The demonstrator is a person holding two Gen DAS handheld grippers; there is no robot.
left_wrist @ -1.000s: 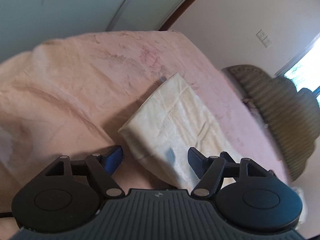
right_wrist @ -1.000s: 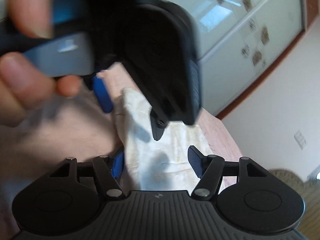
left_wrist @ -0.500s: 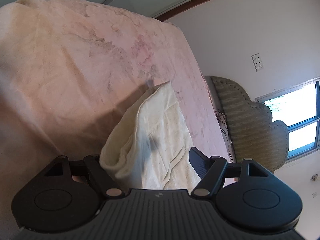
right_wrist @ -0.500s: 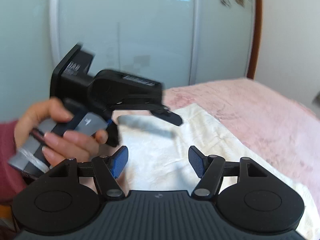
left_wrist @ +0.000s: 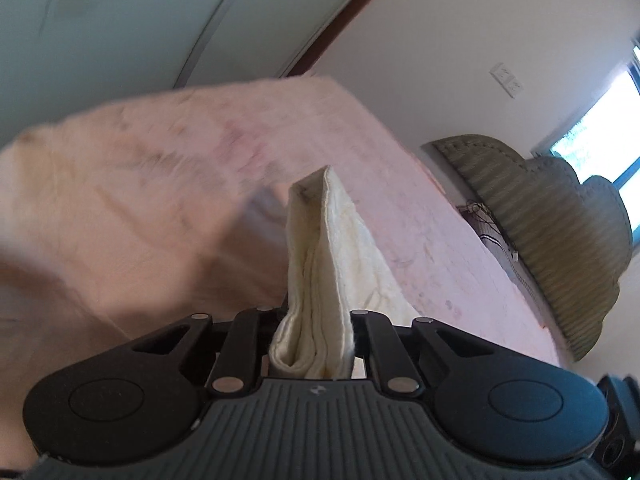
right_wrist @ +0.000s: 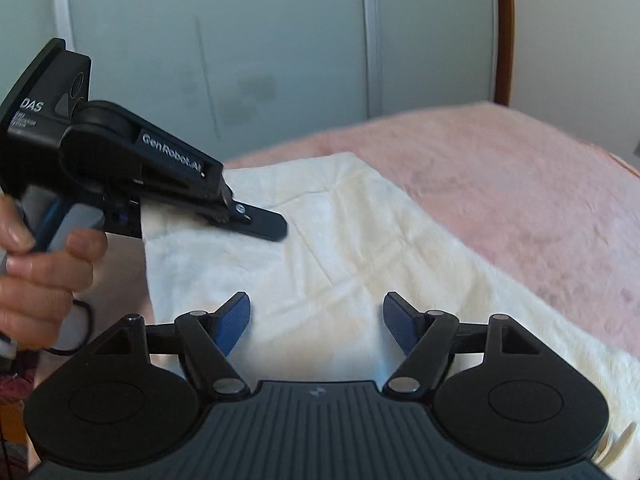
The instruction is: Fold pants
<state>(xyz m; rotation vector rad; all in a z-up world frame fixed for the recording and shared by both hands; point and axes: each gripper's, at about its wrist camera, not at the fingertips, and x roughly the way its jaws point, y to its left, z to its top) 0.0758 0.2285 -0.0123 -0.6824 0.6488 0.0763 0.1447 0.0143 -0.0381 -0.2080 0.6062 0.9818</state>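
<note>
The cream-white pants [right_wrist: 320,240] lie folded into a long band on the pink bed cover [right_wrist: 500,184]. My left gripper [left_wrist: 314,344] is shut on the folded edge of the pants [left_wrist: 324,264], which stand up between its jaws as a thick layered wad. In the right wrist view the left gripper [right_wrist: 256,224] clamps the pants' left edge, its upper finger lying flat on top. My right gripper [right_wrist: 316,320] is open and empty, hovering just above the middle of the pants.
The bed cover [left_wrist: 140,200] fills the left wrist view. A padded olive headboard [left_wrist: 560,232] stands at the right, with a window beyond it. Sliding wardrobe doors [right_wrist: 280,40] stand behind the bed. A hand [right_wrist: 36,272] holds the left gripper.
My left gripper has closed on the pants' folded edge; it was open around it before. The right gripper has stayed open above the pants.
</note>
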